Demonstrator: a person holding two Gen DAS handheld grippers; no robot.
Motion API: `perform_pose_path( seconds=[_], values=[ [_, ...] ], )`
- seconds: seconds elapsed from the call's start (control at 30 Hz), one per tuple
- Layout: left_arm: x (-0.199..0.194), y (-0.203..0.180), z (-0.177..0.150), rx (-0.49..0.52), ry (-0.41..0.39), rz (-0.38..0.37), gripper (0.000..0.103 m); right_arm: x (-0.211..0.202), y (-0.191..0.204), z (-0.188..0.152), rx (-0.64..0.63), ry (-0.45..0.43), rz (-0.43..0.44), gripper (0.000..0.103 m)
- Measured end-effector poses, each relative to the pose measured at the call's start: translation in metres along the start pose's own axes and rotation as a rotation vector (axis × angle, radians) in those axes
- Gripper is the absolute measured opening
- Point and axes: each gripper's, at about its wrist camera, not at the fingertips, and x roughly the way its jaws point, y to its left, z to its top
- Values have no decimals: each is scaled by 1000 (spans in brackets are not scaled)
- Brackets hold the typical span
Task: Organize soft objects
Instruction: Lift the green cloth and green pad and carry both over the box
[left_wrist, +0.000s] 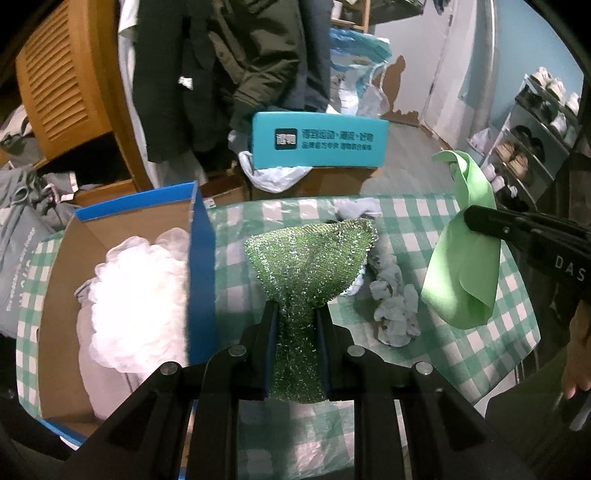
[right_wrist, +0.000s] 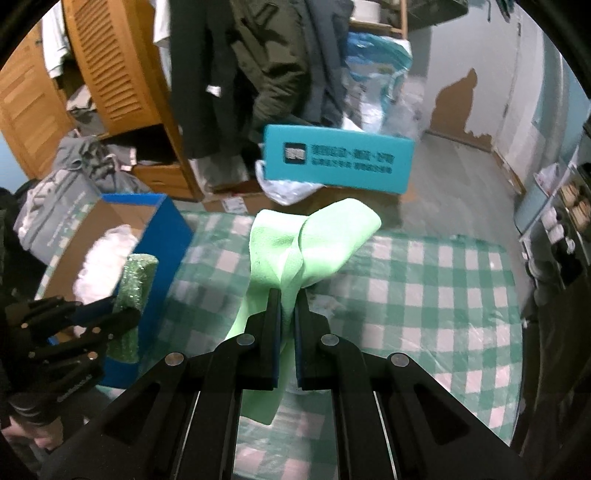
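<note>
My left gripper (left_wrist: 295, 312) is shut on a glittery green scouring sponge (left_wrist: 310, 258), held above the checked table just right of the blue cardboard box (left_wrist: 201, 258). The box holds a white mesh puff (left_wrist: 136, 295). My right gripper (right_wrist: 289, 295) is shut on a light green cloth (right_wrist: 314, 240), held above the table; it also shows in the left wrist view (left_wrist: 461, 266). The left gripper and sponge (right_wrist: 135, 288) show at the box's near side in the right wrist view. A crumpled pale grey cloth (left_wrist: 395, 306) lies on the table under the sponge.
The green-and-white checked tablecloth (right_wrist: 424, 295) covers the table. A teal box (left_wrist: 317, 140) sits on cartons behind the table, with hanging dark coats (left_wrist: 240, 66) and a wooden wardrobe (left_wrist: 62, 85) beyond. A shoe rack (left_wrist: 535, 140) stands at the right.
</note>
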Motion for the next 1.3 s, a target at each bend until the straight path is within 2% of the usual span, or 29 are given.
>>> perform_pose_path(
  seconds=[0.67,1.3],
  values=[
    [-36,88,-11,-154,-60,71,19,7,96,30,-130,-25,123,4],
    [-46,151,-33,-267,-59,138,19,16,193,42,-269,-18,221,4]
  ],
)
